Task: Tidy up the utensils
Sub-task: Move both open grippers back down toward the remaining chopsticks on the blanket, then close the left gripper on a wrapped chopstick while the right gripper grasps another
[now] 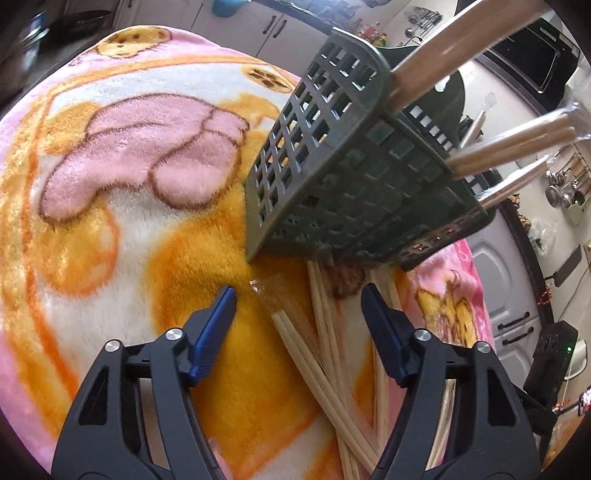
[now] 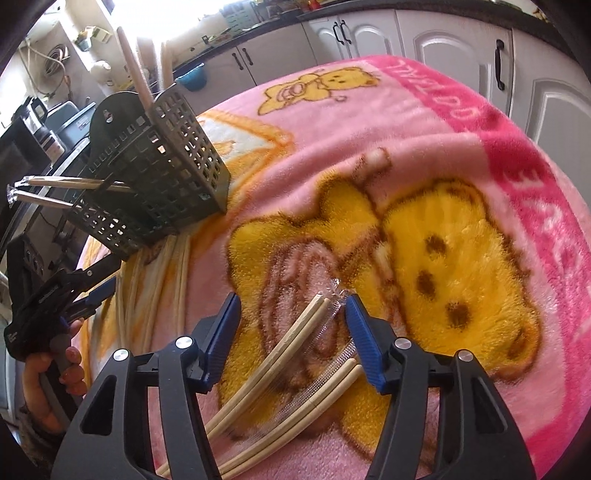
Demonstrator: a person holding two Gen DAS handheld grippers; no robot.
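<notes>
A dark green slotted utensil holder point(image 1: 343, 162) stands on a pink and orange blanket point(image 1: 110, 184), with several chopstick pairs point(image 1: 513, 147) sticking out of its top. It also shows in the right wrist view point(image 2: 159, 166). My left gripper point(image 1: 299, 306) is open above loose wrapped chopsticks point(image 1: 321, 350) lying in front of the holder. My right gripper point(image 2: 293, 314) is open around two wrapped chopstick pairs point(image 2: 291, 343) lying on the blanket point(image 2: 461, 147). The left gripper shows in the right wrist view point(image 2: 92, 291), held by a hand.
White kitchen cabinets point(image 2: 424, 33) and a dark counter run behind the blanket-covered table. A black oven point(image 1: 532, 59) and hanging metal utensils point(image 1: 565, 184) are at the right. More chopsticks point(image 2: 159, 273) lie under the holder's front edge.
</notes>
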